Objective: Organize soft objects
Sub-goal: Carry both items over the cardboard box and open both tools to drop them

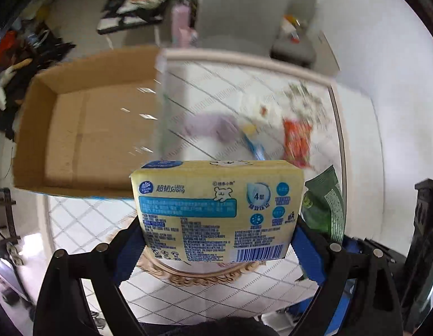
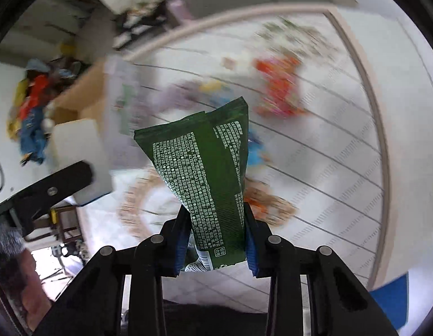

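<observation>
My left gripper point(image 1: 216, 246) is shut on a yellow tissue pack point(image 1: 216, 210) and holds it above the table, near the front edge of an open cardboard box point(image 1: 76, 128). My right gripper point(image 2: 215, 240) is shut on a dark green soft packet point(image 2: 213, 179) with white print, held upright above the table. The green packet also shows at the right of the left wrist view point(image 1: 325, 207). The left gripper's body point(image 2: 48, 190) shows at the left of the right wrist view.
On the white gridded table point(image 1: 188, 288) lie a purple soft item point(image 1: 210, 126), an orange-red packet point(image 1: 297, 140), a blue-yellow item point(image 1: 252, 140) and a woven round mat point(image 1: 205, 277). A grey chair point(image 1: 244, 16) stands behind. Clutter lies on the floor at left.
</observation>
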Available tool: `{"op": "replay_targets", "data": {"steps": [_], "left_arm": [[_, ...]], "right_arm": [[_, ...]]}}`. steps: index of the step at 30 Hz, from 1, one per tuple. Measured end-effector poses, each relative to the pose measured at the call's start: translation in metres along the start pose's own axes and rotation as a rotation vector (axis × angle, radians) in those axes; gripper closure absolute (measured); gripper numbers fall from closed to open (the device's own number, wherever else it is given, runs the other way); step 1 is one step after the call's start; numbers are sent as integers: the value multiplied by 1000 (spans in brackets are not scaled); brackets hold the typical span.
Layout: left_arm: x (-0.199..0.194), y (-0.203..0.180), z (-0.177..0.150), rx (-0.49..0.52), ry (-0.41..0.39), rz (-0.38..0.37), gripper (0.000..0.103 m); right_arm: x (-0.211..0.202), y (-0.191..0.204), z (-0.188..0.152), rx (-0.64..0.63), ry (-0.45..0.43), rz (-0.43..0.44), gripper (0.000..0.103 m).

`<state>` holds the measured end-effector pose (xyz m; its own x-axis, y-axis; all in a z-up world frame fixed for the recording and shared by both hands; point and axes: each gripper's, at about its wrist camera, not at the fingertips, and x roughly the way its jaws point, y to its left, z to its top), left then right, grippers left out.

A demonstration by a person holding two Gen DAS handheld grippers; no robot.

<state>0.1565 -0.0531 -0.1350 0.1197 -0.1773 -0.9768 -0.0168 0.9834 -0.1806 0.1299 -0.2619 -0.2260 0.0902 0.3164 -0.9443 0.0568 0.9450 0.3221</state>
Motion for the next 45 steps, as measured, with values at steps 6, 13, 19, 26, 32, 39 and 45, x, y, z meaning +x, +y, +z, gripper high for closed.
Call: {"op": "replay_targets", "data": {"steps": [6, 13, 19, 26, 32, 39, 45], "left_arm": [[-14, 78, 32, -76, -64, 71, 9], [10, 156, 80, -90, -17, 92, 9], [61, 212, 135, -66, 91, 72, 9], [120, 239, 175, -53, 209, 29, 9], [168, 245, 192, -35, 287, 5, 8], [187, 240, 195, -17, 345, 17, 7], [160, 242, 186, 3, 293, 25, 1]], "right_arm": [[5, 98, 42, -85, -26, 60, 67], [56, 186, 92, -84, 18, 5, 67], [125, 220, 134, -46, 69, -49, 67], [194, 247, 166, -28, 118, -108, 67], [236, 253, 184, -19, 145, -163, 67], [247, 252, 194, -16, 134, -188, 44], [233, 264, 188, -58, 120, -222, 20]]}}
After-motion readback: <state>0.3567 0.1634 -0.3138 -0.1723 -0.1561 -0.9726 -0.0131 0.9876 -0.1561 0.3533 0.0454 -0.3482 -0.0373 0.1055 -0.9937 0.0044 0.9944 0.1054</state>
